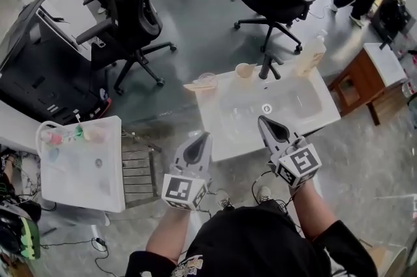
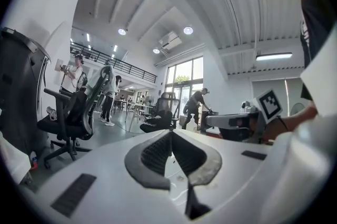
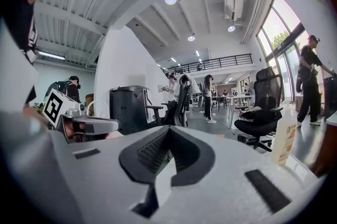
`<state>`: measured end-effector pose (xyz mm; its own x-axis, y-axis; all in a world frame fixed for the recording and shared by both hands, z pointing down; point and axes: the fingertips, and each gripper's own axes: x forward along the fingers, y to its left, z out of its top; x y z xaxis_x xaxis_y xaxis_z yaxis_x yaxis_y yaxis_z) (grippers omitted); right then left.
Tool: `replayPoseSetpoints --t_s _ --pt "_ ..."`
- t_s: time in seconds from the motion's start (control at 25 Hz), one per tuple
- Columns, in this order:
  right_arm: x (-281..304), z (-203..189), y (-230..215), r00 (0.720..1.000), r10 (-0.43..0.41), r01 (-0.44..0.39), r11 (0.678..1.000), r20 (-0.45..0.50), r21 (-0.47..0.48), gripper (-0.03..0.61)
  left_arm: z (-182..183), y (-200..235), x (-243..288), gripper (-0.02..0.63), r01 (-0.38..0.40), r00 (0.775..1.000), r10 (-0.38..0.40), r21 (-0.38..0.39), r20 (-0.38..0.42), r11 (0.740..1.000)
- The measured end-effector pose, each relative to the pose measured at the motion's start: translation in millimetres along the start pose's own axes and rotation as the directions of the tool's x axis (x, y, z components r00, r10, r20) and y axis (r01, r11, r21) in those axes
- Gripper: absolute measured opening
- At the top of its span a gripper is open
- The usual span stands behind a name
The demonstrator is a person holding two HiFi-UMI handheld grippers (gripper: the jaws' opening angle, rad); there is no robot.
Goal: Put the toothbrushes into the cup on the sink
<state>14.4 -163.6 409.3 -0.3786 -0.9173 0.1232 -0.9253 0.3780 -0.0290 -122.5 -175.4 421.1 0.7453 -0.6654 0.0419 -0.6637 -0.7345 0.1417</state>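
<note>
A white sink [image 1: 306, 114] stands ahead of me, with a dark faucet [image 1: 268, 67] at its back rim. To the left of the faucet a beige cup [image 1: 245, 70] stands on that rim. At the sink's back left corner is a clear cup [image 1: 208, 81] with a thin tan object [image 1: 194, 87] beside it; I cannot tell whether that is a toothbrush. My left gripper [image 1: 203, 135] hovers at the sink's front left edge, jaws shut and empty [image 2: 171, 133]. Over the basin's near side my right gripper [image 1: 262, 119] is also shut with nothing in it [image 3: 168, 129].
A soap bottle [image 1: 311, 55] stands at the sink's back right. A second white basin [image 1: 81, 171] with coloured items sits at the left. Office chairs [image 1: 133, 21] and a wooden cabinet [image 1: 365, 77] surround the sink. People move about in the background.
</note>
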Motion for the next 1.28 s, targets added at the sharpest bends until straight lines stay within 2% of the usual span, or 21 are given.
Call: replayPoseSetpoints --t_s 0.32,0.68,0.88,1.08,1.28 --pt "-40 11 -6 0.999 0.029 -0.028 0.999 0.027 -0.021 0.006 2 -45 -8 0.011 -0.010 1.000 0.009 0.020 0.019 1.000" --pt "-128 4 -34 0.993 0.109 -0.109 0.994 0.051 -0.012 0.006 0 -138 -18 0.006 -0.138 0.990 0.138 0.032 0.022 0.990" --pt "-169 2 -36 0.983 0.171 -0.171 0.985 0.071 -0.018 0.006 -10 -183 -36 0.006 -0.198 0.980 0.198 0.034 0.013 0.980" --pt "-193 -7 -32 0.975 0.210 -0.210 0.978 0.067 -0.004 0.006 -15 -214 -48 0.008 -0.225 0.974 0.225 0.042 0.003 0.973" --pt "-206 -10 -19 0.975 0.214 -0.215 0.977 0.066 0.004 0.006 -7 -219 -60 0.006 -0.238 0.971 0.237 0.044 0.027 0.970"
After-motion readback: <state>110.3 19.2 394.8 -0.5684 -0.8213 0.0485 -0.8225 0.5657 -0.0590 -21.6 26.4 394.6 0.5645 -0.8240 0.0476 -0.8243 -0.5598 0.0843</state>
